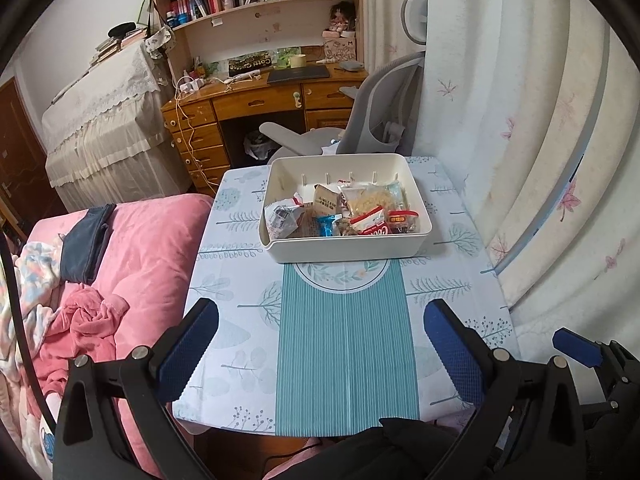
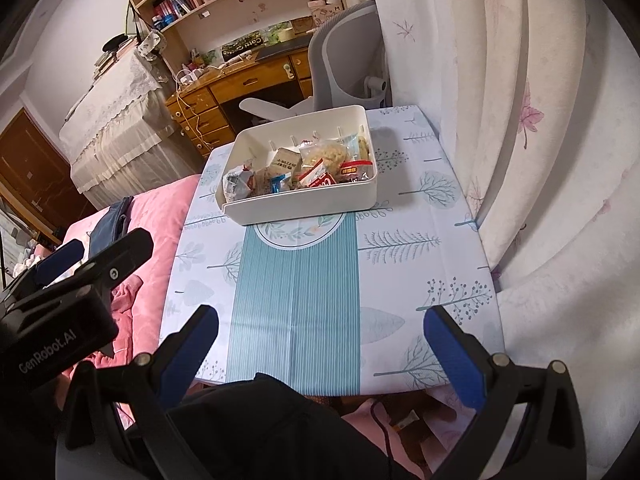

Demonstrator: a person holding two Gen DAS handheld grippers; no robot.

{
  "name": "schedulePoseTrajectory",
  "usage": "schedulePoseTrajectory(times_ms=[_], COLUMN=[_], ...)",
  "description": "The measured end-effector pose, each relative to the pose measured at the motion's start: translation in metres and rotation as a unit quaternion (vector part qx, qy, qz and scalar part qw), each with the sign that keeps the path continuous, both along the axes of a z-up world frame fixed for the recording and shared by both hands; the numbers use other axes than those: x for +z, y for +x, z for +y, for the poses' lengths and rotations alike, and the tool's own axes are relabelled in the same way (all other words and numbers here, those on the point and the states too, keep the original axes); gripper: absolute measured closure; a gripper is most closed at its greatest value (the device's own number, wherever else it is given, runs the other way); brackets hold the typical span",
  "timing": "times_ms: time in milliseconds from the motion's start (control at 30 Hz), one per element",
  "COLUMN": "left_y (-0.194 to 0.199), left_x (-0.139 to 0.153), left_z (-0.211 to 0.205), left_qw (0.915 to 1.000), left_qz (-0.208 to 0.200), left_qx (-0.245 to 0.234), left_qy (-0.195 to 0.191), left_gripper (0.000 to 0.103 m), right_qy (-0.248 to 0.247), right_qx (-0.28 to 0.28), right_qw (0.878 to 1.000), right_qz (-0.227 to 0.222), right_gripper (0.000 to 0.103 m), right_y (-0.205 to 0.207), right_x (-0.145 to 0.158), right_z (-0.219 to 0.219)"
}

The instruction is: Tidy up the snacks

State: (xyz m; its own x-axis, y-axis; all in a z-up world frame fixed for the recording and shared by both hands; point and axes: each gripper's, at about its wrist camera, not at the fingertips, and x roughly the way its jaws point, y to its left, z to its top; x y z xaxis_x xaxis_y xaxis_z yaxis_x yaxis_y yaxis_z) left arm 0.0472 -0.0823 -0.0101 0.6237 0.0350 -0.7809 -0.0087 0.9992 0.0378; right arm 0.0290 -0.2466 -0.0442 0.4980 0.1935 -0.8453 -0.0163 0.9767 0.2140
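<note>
A white plastic bin (image 1: 348, 246) stands at the far end of the small table (image 1: 240, 280) and holds several snack packets (image 1: 340, 210). It also shows in the right wrist view (image 2: 304, 202) with the snack packets (image 2: 304, 170) inside. My left gripper (image 1: 320, 320) is open and empty, held low over the near part of the table, well short of the bin. My right gripper (image 2: 320, 324) is open and empty, also near the table's front edge. The left gripper's body (image 2: 60, 300) shows at the left of the right wrist view.
A teal striped runner (image 1: 346, 344) lies down the middle of the tablecloth. A pink bed (image 1: 132, 248) is to the left, white curtains (image 1: 520, 160) to the right. A grey chair (image 1: 384, 108) and a wooden desk (image 1: 256, 100) stand beyond the table.
</note>
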Motion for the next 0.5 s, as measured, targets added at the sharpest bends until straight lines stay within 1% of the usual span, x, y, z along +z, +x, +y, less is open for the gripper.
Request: schedulePoseTrajectory(times_ms=[500], left_y=[0.010], left_x=[-0.004], left_z=[0.000], left_qw=[0.9999], left_qz=[0.007], left_qx=[-0.009], left_qy=[-0.004], left_gripper=[0.001], right_qy=[-0.002], right_qx=[-0.005], right_qw=[1.000], right_qz=[0.015], right_gripper=[0.000], right_y=[0.014], right_x=[-0.003], right_z=[-0.005])
